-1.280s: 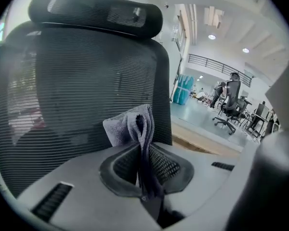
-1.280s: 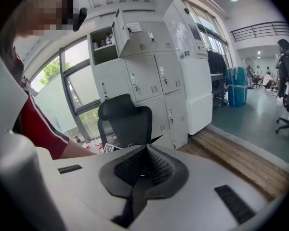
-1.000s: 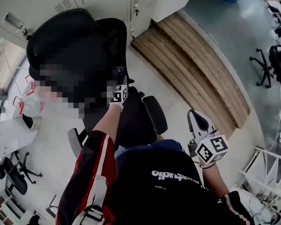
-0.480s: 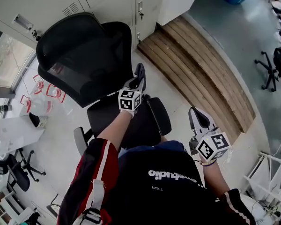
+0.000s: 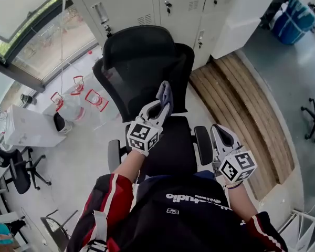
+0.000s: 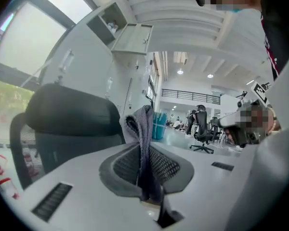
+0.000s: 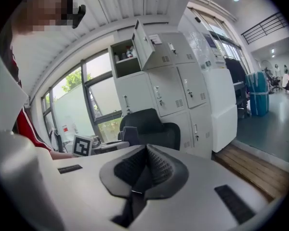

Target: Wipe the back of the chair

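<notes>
- My left gripper [image 5: 159, 107] is closed on a grey cloth [image 5: 165, 92]. The cloth is pinched between the jaws, and its free end stands up past the tips.
- My right gripper [image 5: 221, 135] has its jaws together with nothing between them. It hangs low at my right side, just beside the armrest [image 5: 202, 145].
- The back of the chair [image 5: 142, 64] stands upright in front of me, beyond the seat [image 5: 174, 150]. Its front side faces me.
- From the left gripper, the chair back lies ahead and a little to the left. In the head view the cloth end overlaps its lower edge, but I cannot tell if it touches.
- The left gripper is clearly the nearer one, and the right is well apart from the back.
- I judge the next move is to push the cloth forward onto the back, then stroke across its wide surface.
</notes>
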A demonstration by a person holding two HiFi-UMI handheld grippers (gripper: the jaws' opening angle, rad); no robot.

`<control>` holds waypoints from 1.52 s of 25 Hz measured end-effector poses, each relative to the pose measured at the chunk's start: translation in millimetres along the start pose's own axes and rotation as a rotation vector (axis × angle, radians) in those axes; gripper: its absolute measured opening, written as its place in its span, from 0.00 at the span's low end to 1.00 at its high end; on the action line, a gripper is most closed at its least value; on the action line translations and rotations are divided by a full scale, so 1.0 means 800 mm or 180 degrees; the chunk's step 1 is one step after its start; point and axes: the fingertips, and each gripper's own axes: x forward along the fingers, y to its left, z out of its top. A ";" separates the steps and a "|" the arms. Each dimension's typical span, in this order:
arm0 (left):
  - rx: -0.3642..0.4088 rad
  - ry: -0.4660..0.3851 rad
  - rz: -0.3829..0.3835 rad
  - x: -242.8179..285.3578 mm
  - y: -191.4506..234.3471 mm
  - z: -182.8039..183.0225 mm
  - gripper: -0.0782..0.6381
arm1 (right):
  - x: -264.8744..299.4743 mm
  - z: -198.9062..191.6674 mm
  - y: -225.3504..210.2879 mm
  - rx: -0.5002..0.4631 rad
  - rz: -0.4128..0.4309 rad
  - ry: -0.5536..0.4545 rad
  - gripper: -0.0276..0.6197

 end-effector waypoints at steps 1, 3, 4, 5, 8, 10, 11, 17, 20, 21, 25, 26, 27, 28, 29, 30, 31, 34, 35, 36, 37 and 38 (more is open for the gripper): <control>0.0003 -0.0011 0.0039 -0.028 0.003 0.013 0.18 | 0.005 0.005 0.019 -0.0031 0.0060 -0.0022 0.06; 0.0017 -0.0024 0.0098 -0.087 0.005 0.035 0.19 | 0.013 0.013 0.059 -0.0102 0.0167 -0.0059 0.06; 0.0027 -0.0032 0.0124 -0.115 0.005 0.044 0.18 | 0.016 0.016 0.079 -0.0151 0.0217 -0.0072 0.06; 0.0036 -0.0048 0.0151 -0.140 0.004 0.053 0.18 | 0.019 0.019 0.098 -0.0208 0.0265 -0.0081 0.06; 0.0009 -0.0152 0.0240 -0.206 0.003 0.073 0.18 | 0.026 0.021 0.149 -0.0352 0.0383 -0.0071 0.06; -0.0069 -0.0217 0.0258 -0.237 0.000 0.078 0.18 | 0.027 0.017 0.176 -0.0360 0.0423 -0.0043 0.06; -0.0098 -0.0228 0.0252 -0.247 -0.003 0.078 0.18 | 0.026 0.016 0.187 -0.0356 0.0434 -0.0028 0.06; -0.0180 -0.0310 0.0276 -0.299 -0.022 0.077 0.18 | 0.003 0.002 0.234 -0.0501 0.0530 0.0089 0.06; -0.0198 -0.0371 0.0336 -0.319 -0.043 0.082 0.18 | -0.017 -0.003 0.241 -0.0563 0.0615 0.0158 0.06; -0.0200 -0.0370 0.0351 -0.324 -0.052 0.083 0.18 | -0.026 -0.004 0.242 -0.0572 0.0653 0.0177 0.06; -0.0207 -0.0371 0.0404 -0.347 -0.104 0.085 0.18 | -0.078 -0.017 0.249 -0.0534 0.0849 0.0227 0.06; -0.0203 -0.0378 0.0416 -0.352 -0.122 0.086 0.18 | -0.096 -0.023 0.248 -0.0529 0.0897 0.0239 0.06; -0.0209 -0.0387 0.0424 -0.356 -0.143 0.085 0.19 | -0.117 -0.029 0.246 -0.0529 0.0940 0.0255 0.06; -0.0229 -0.0399 0.0430 -0.361 -0.166 0.084 0.19 | -0.140 -0.036 0.242 -0.0535 0.0976 0.0272 0.06; -0.0255 -0.0411 0.0436 -0.365 -0.192 0.081 0.18 | -0.165 -0.044 0.237 -0.0543 0.1006 0.0289 0.06; -0.0281 -0.0416 0.0442 -0.370 -0.220 0.076 0.19 | -0.191 -0.054 0.230 -0.0546 0.1034 0.0307 0.06; -0.0305 -0.0419 0.0447 -0.374 -0.250 0.069 0.19 | -0.218 -0.065 0.221 -0.0535 0.1056 0.0324 0.06; -0.0422 -0.0416 0.0461 -0.386 -0.338 0.044 0.19 | -0.297 -0.104 0.193 -0.0460 0.1097 0.0391 0.06; -0.0464 -0.0403 0.0472 -0.391 -0.365 0.034 0.19 | -0.320 -0.119 0.185 -0.0442 0.1112 0.0428 0.06; -0.0496 -0.0385 0.0485 -0.397 -0.391 0.025 0.19 | -0.342 -0.132 0.178 -0.0429 0.1130 0.0465 0.06; -0.0522 -0.0363 0.0499 -0.402 -0.414 0.016 0.19 | -0.361 -0.144 0.172 -0.0416 0.1144 0.0496 0.06; -0.0545 -0.0340 0.0511 -0.407 -0.434 0.010 0.19 | -0.378 -0.154 0.167 -0.0395 0.1156 0.0520 0.06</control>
